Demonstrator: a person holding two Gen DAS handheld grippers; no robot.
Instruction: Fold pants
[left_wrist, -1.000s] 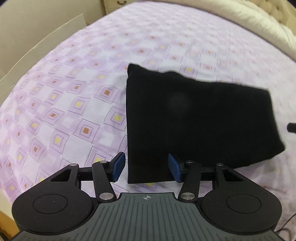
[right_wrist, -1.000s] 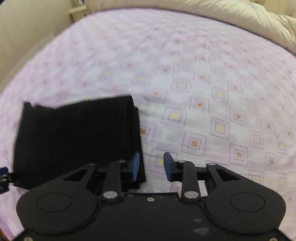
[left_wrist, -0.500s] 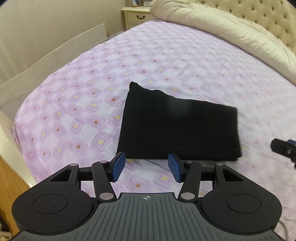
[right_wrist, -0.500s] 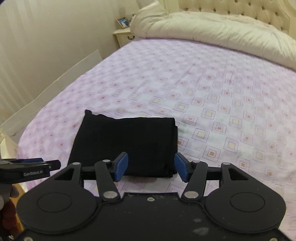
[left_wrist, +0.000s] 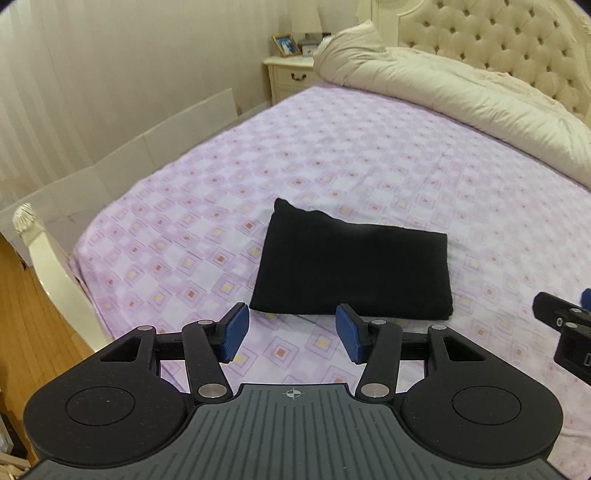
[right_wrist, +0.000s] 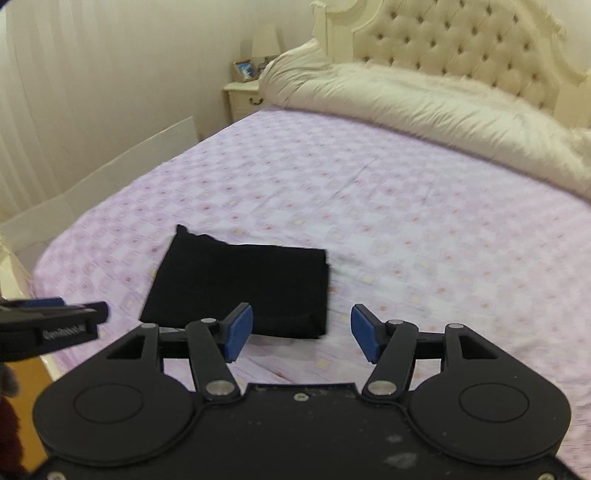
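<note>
The black pants (left_wrist: 352, 271) lie folded into a flat rectangle on the purple patterned bed sheet (left_wrist: 332, 166); they also show in the right wrist view (right_wrist: 240, 284). My left gripper (left_wrist: 291, 338) is open and empty, held above the sheet short of the pants' near edge. My right gripper (right_wrist: 301, 338) is open and empty, held back from the pants' near right corner. The right gripper's tip shows at the right edge of the left wrist view (left_wrist: 561, 325), and the left gripper's tip at the left edge of the right wrist view (right_wrist: 51, 321).
A cream duvet (left_wrist: 461, 96) is bunched at the head of the bed below a tufted headboard (left_wrist: 498, 40). A nightstand (left_wrist: 288, 75) stands at the far left corner. A cream footboard post (left_wrist: 44, 258) and wooden floor (left_wrist: 26, 332) lie at the left.
Both grippers have pulled back and up from the folded pants, so more of the bed and room shows. The right gripper's jaws have opened wider. The pants lie still.
</note>
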